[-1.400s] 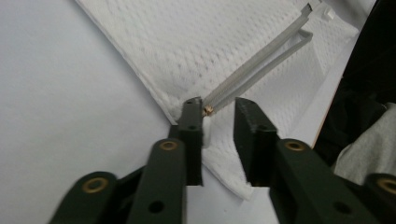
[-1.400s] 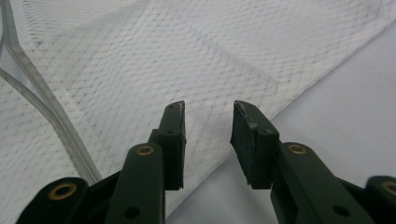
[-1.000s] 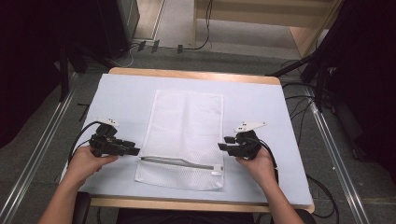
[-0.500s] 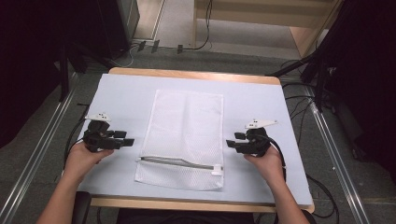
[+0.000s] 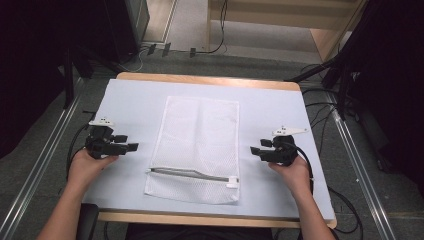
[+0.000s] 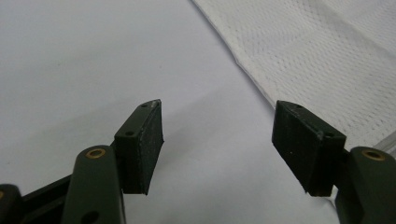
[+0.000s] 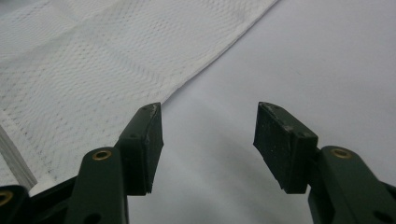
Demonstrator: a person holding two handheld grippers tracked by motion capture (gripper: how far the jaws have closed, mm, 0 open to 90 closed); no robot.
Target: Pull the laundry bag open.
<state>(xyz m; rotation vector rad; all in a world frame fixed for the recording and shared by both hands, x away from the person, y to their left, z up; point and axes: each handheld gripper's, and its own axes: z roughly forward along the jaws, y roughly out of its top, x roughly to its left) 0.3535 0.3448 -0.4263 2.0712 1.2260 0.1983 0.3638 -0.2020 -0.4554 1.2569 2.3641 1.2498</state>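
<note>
A: Mesh laundry bag (image 5: pixel 197 147) lies flat mid-frame in the high view, long axis running top to bottom, zipper (image 5: pixel 192 174) across its lower end with the white pull tab (image 5: pixel 232 182) at lower right. Zip line bows a little, so it's probably not fully tensioned.

B: Condition?

A: White, fine mesh, stitched hem, faint fold creases. Looks empty and limp; I'd expect it to drag and bunch if pinched at one point.

B: Hand-held grippers?

A: Left hand-held gripper (image 5: pixel 131 147) sits left of the bag, right hand-held gripper (image 5: pixel 254 151) right of it, both just above zipper level, tips pointing inward. Neither touches the fabric. Both are spread wide and hold nothing; pads (image 6: pixel 150 140) in the left gripper view have bare bench between them, same in the right gripper view (image 7: pixel 210 135).

B: Why there?

A: My read: symmetric staging, one per long edge, bag hem just off each tip, ready for a two-sided grab.

B: Surface?

A: Pale blue cover on the bench (image 5: pixel 130 100), nothing else on it.
</note>
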